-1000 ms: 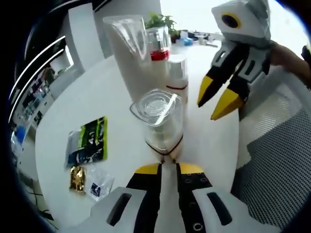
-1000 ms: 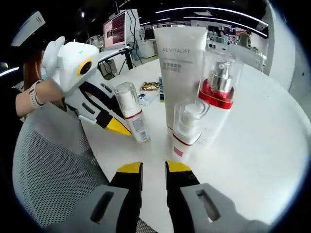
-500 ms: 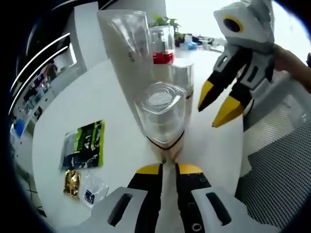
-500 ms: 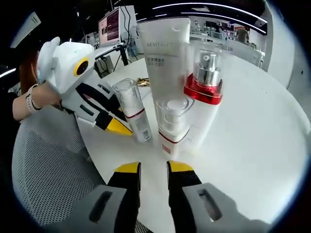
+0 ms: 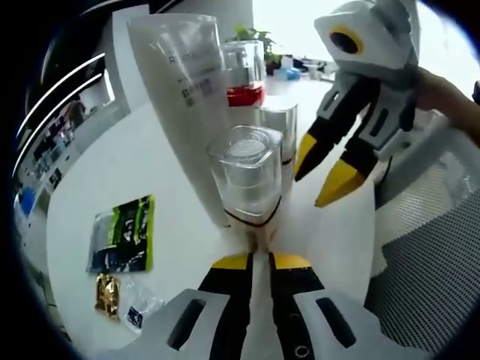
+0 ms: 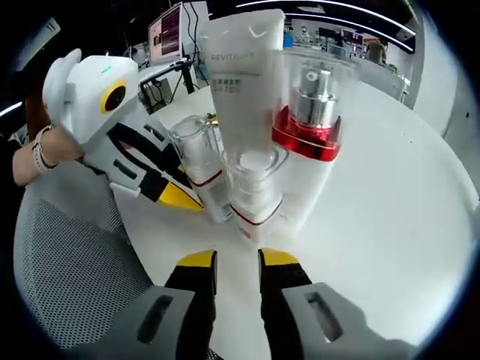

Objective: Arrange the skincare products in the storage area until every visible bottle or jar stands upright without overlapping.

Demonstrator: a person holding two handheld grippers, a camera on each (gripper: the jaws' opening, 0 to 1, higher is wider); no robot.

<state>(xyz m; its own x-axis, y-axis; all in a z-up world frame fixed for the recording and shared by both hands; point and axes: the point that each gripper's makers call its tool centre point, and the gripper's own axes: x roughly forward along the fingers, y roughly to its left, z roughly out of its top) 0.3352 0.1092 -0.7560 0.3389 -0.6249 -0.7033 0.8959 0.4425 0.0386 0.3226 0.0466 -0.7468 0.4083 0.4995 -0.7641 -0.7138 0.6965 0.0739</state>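
White round bench, bearing four upright skincare items in a close cluster. Tall white tube, rearmost. Red-collared pump bottle beside it. Small clear-capped bottle in front. Slim clear-capped bottle, clamped at base by left gripper fingers. Right gripper fingers slightly parted, empty. Green sachet lying apart.

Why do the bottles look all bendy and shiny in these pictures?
Both cameras use fisheye lenses, which curve straight things near the edges. In the left gripper view, the tall white tube leans and bright window light washes out the top. In the right gripper view, the red-collared pump bottle bulges because it is close, ceiling lights glint on its clear cap, and the far background is dark.
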